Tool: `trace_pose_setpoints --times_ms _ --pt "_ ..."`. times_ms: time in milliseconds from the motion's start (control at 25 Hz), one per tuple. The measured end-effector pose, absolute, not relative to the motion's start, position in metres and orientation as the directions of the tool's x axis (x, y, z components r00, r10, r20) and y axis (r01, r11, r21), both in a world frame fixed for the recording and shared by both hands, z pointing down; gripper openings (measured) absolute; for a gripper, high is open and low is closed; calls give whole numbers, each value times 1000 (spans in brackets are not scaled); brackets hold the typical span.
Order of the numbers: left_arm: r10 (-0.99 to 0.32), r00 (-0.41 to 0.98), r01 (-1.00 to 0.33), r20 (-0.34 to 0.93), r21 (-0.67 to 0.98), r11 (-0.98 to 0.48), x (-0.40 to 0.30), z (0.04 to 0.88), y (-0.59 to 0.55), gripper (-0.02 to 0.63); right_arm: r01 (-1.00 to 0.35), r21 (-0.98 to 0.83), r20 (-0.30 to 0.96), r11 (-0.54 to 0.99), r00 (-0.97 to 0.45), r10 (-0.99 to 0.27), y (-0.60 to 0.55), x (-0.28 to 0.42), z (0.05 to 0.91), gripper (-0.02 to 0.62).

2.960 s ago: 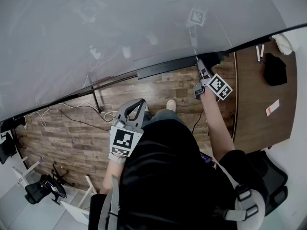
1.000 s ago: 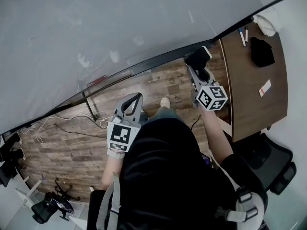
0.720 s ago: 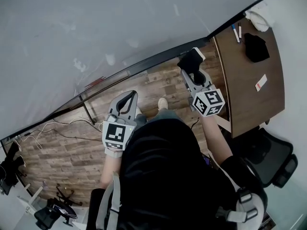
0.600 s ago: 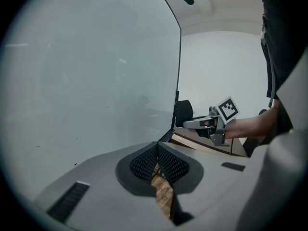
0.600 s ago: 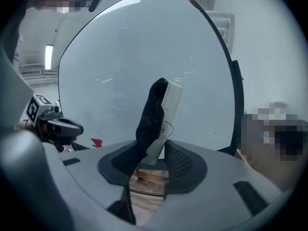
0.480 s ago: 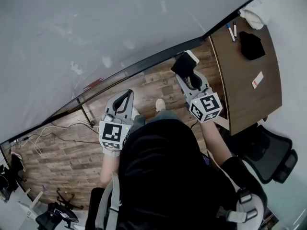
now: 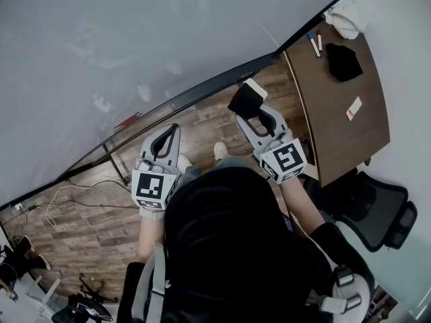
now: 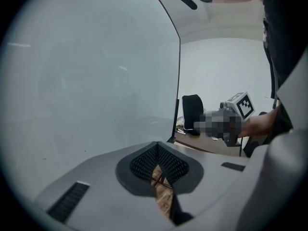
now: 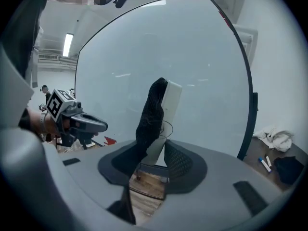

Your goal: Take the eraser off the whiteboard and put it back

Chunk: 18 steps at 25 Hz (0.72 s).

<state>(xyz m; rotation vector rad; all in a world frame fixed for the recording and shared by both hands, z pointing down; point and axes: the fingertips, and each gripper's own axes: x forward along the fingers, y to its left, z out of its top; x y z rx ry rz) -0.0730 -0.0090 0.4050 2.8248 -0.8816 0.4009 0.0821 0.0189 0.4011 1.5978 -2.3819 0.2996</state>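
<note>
The eraser (image 7: 247,99), black felt on a white back, is clamped on edge between the jaws of my right gripper (image 7: 250,113). It is held in the air in front of the whiteboard (image 7: 135,46), clear of the surface. In the right gripper view the eraser (image 9: 156,112) stands upright out of the right gripper (image 9: 151,155), felt side to the left. My left gripper (image 7: 168,136) hovers to the left with its jaws together and nothing in them. In the left gripper view the left gripper (image 8: 156,162) faces the whiteboard (image 8: 96,81).
A brown desk (image 7: 337,126) stands at the right with two markers (image 7: 314,43), a black object (image 7: 343,60), a white cloth (image 7: 345,22) and a card (image 7: 351,108). A black office chair (image 7: 384,210) sits beside it. Cables (image 7: 60,200) lie on the wood floor at the left.
My right gripper has carried the eraser up and away from the board's lower right edge and rolled it. The left gripper has risen a little.
</note>
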Motion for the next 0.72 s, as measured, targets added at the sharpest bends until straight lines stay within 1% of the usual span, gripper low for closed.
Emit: trace_pose_setpoints --times_ms 440,720 --pt "-550 789 -585 275 61 -809 -80 398 -4 6 -912 0 329 410 -387 -861 39 68 389 161" --pt "-572 771 -608 280 57 -792 -88 396 1 6 -902 -54 331 429 -421 -845 38 64 397 161"
